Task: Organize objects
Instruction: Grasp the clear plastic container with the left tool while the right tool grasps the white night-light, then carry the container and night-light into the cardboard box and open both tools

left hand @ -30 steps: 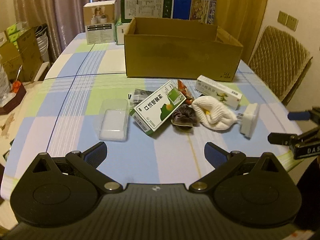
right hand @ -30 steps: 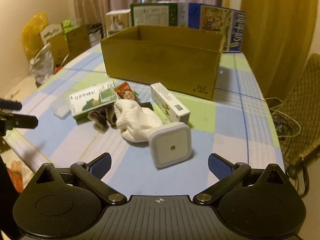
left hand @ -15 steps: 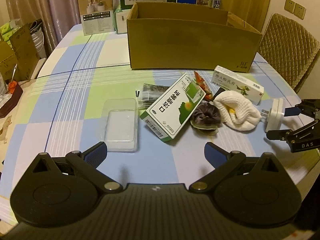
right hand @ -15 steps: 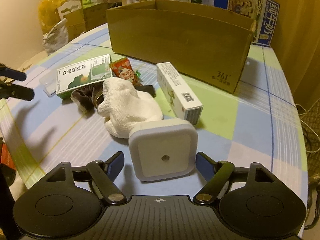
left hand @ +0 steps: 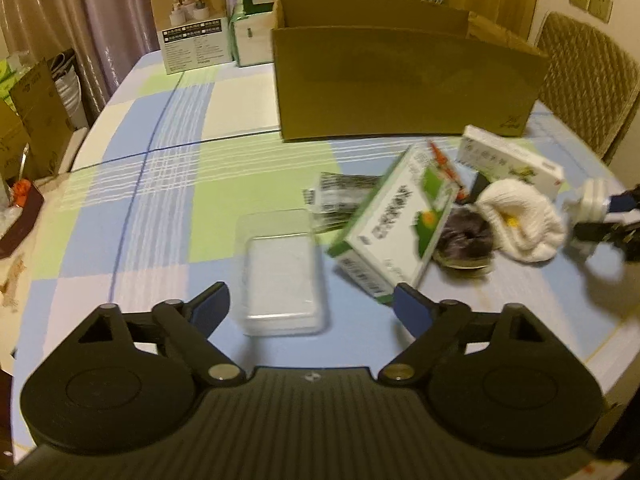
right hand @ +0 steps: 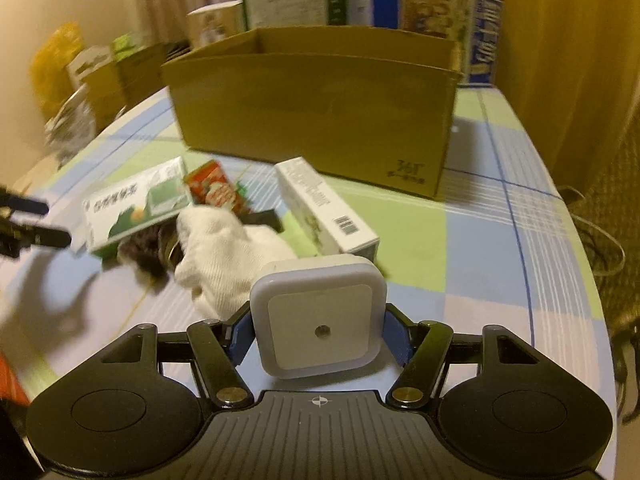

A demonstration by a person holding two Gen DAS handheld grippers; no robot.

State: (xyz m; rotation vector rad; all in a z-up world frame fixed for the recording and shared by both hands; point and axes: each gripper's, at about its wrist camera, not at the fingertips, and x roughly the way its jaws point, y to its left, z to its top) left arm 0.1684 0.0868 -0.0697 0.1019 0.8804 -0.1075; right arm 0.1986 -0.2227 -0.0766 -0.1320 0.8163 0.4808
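Since 0.5 s ago my right claw [right hand: 319, 330] has closed in: its blue pads [right hand: 240, 334] now press both sides of the night light [right hand: 318, 316], lower centre of the right wrist view, clenched on it. Light's square white face w/ small centre dot looks at the camera. Can't tell if it's off the desk [right hand: 472, 240] yet. In the left wrist view the same light [left hand: 592, 200] sits at the far right edge, w/ the right claw's dark fingers on it.

My left claw [left hand: 310, 308] has come nearer the clear tray [left hand: 282, 268]; jaws wide apart, nothing in them, low in the frame. Tray lies flat on the desk between and just beyond the tips, centre of the left view.

Rest of the pile, left wrist view, centre right: green box [left hand: 396, 224] tilted, resting partly on a dark foil packet [left hand: 344, 200] and a dark scrunchie [left hand: 466, 236]. White sock [left hand: 520, 220] is just right of the scrunchie, touching it. White box [left hand: 508, 160] behind the sock, red sachet [left hand: 444, 164] between the two boxes. View is motion-blurred on that side.

Right wrist view: sock [right hand: 228, 248] is just behind the light, left of centre; white box [right hand: 324, 208] runs back from the light toward the carton [right hand: 316, 116].

Carton stands open-topped, upper centre in both views, on the checked cloth. Behind it, upright product boxes [left hand: 192, 36] along the desk's far edge. Woven chair [left hand: 588, 80] at upper right of the left view.
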